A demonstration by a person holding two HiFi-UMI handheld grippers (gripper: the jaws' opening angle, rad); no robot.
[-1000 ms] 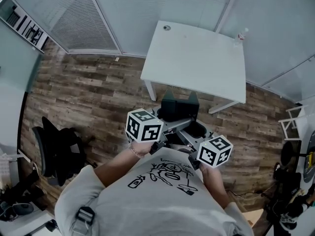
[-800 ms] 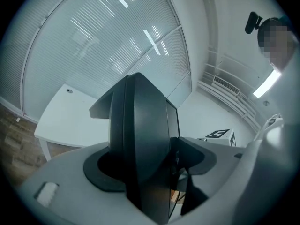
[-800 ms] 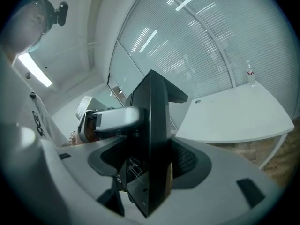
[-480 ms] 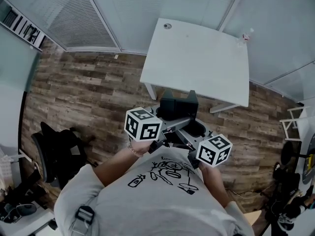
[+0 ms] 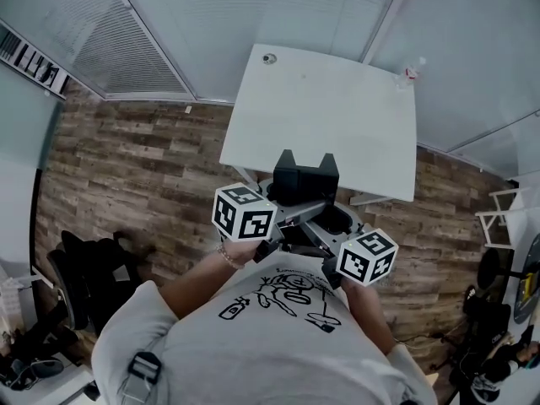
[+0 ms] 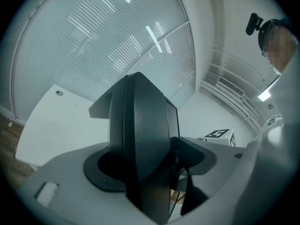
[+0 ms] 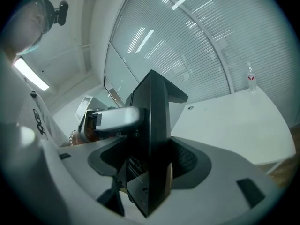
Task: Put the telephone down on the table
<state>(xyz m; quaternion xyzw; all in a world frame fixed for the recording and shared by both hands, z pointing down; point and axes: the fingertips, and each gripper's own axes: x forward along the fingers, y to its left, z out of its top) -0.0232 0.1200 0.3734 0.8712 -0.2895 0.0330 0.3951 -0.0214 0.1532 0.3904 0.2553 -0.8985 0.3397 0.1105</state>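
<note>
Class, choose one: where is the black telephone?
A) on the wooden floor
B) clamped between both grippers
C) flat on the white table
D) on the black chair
B: each gripper view shows the telephone clamped in the jaws of the left gripper and the right gripper.

We see a white rectangular worktop [image 5: 337, 116] standing on the brown wooden plank floor [image 5: 135, 154]. Only a small clear plastic bottle [image 5: 407, 72] stands upright near its far right corner.
</note>
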